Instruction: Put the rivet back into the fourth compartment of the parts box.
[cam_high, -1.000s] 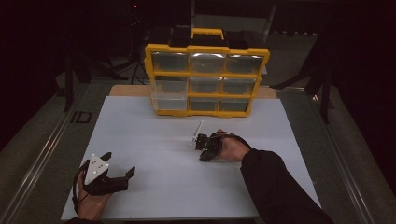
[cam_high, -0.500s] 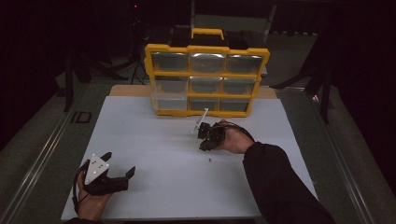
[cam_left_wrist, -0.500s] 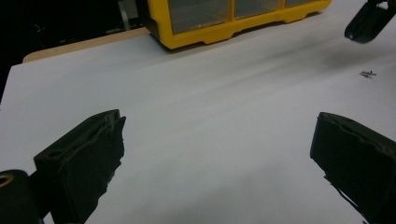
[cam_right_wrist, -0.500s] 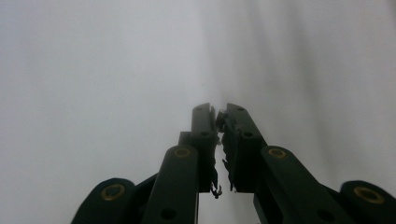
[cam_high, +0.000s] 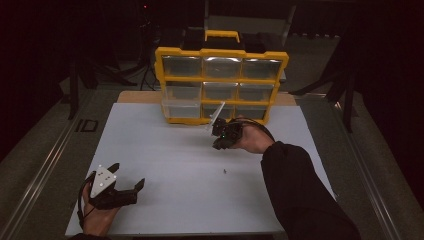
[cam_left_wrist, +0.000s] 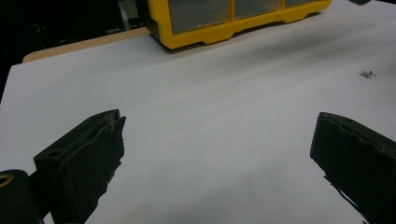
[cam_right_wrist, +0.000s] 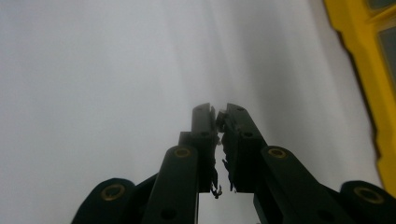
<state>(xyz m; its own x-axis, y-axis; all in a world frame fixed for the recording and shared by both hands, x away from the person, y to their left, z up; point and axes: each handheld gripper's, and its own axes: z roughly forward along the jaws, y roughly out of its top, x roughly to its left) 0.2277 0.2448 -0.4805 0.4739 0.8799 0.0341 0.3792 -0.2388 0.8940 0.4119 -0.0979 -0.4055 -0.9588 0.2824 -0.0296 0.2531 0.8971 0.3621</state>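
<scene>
A white worktop (cam_high: 165, 165) is seen from the high view, with a yellow organiser (cam_high: 221, 84) of clear drawers stood upright at its far edge; the bottom-left drawer (cam_high: 180, 108) is drawn out a little from the frame. The left tool (cam_high: 127, 187) is held low at the near left corner of the worktop, a grey three-cornered plate (cam_high: 102, 180) on its top, and its jaws are spread wide with nothing between them, as is confirmed in the left gripper view, where bare white surface lies between the two black jaws. The right tool (cam_high: 219, 145) is held just in front of the organiser's lower row, apart from it, by a hand (cam_high: 252, 140) in a dark sleeve (cam_high: 300, 195). In the right gripper view its jaws are brought almost together, with a thin slit left between the tips; whether something tiny is pinched there cannot be told. A small dark object (cam_high: 225, 171), too small to be identified, lies on the worktop nearer the person than the right tool, and is seen also in the left gripper view (cam_left_wrist: 367, 73).
</scene>
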